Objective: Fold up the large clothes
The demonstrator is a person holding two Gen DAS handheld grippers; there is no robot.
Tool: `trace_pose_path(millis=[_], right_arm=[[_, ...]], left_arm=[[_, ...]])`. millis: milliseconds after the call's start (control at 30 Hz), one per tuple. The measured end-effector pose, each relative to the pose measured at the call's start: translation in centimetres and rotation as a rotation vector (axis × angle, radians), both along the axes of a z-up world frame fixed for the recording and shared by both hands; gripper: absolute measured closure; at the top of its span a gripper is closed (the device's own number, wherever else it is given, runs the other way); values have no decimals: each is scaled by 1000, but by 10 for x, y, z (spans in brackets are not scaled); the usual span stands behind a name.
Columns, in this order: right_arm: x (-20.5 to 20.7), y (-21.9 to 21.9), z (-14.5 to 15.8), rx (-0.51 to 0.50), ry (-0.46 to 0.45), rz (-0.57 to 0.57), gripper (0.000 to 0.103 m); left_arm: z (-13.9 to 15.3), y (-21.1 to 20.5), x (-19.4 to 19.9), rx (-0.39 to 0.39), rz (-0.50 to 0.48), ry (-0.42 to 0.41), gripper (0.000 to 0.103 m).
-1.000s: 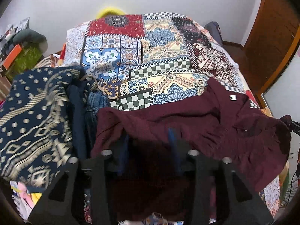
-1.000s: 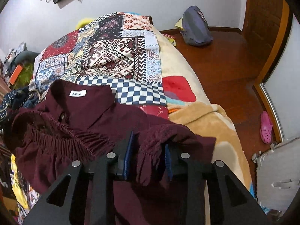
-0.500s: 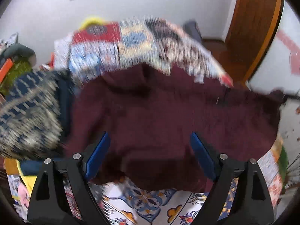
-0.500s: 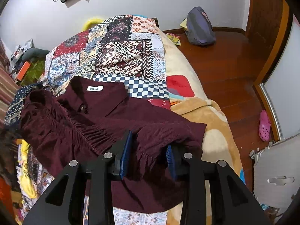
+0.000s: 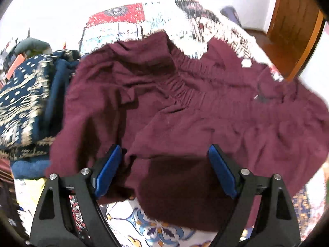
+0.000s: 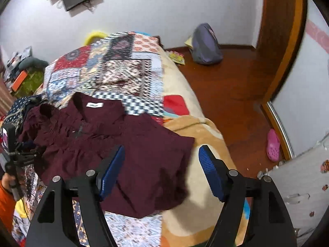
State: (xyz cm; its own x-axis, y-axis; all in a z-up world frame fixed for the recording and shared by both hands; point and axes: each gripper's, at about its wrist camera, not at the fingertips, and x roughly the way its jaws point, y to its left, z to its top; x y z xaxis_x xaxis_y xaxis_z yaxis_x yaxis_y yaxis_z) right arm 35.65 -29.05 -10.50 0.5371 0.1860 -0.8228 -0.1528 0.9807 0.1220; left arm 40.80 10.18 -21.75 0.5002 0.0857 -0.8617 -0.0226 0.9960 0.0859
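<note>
A maroon corduroy garment (image 5: 185,107) lies rumpled on the patchwork quilt (image 5: 123,14), its white neck label (image 6: 94,105) facing up. My left gripper (image 5: 164,148) hangs just over the garment's near hem, jaws wide open, and the blue pads (image 5: 107,168) touch no cloth. In the right wrist view the same garment (image 6: 144,154) spreads across the bed's near right corner. My right gripper (image 6: 162,148) is over it with its jaws opening; the cloth lies below them, gripped by neither pad. The left gripper's body (image 6: 10,144) shows at that view's left edge.
A stack of navy patterned clothes (image 5: 22,103) sits left of the garment. A beige blanket (image 6: 197,127) covers the bed's right edge. On the wooden floor are a grey backpack (image 6: 207,45) and a pink clog (image 6: 273,146). A brown door (image 5: 294,26) stands at the right.
Both grippers have let go of the maroon garment, the left first and the right after it. The cloth now lies flatter. The left view has dropped closer to it; the right has lifted.
</note>
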Motion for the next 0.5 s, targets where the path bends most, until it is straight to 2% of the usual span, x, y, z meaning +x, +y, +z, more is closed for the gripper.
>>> trace_pose_path(millis=[133, 300, 400, 500], right_arm=[[-1, 50, -9, -19, -43, 90, 32], [-6, 117, -25, -30, -73, 224, 32], [-11, 150, -40, -46, -77, 274, 29], [-15, 170, -58, -45, -58, 308, 24]], left_arm=[[37, 13, -38, -118, 5, -124, 16], [55, 40, -74, -211, 77, -211, 13], [45, 62, -79, -258, 137, -182, 11], [22, 85, -82, -347, 201, -123, 11]])
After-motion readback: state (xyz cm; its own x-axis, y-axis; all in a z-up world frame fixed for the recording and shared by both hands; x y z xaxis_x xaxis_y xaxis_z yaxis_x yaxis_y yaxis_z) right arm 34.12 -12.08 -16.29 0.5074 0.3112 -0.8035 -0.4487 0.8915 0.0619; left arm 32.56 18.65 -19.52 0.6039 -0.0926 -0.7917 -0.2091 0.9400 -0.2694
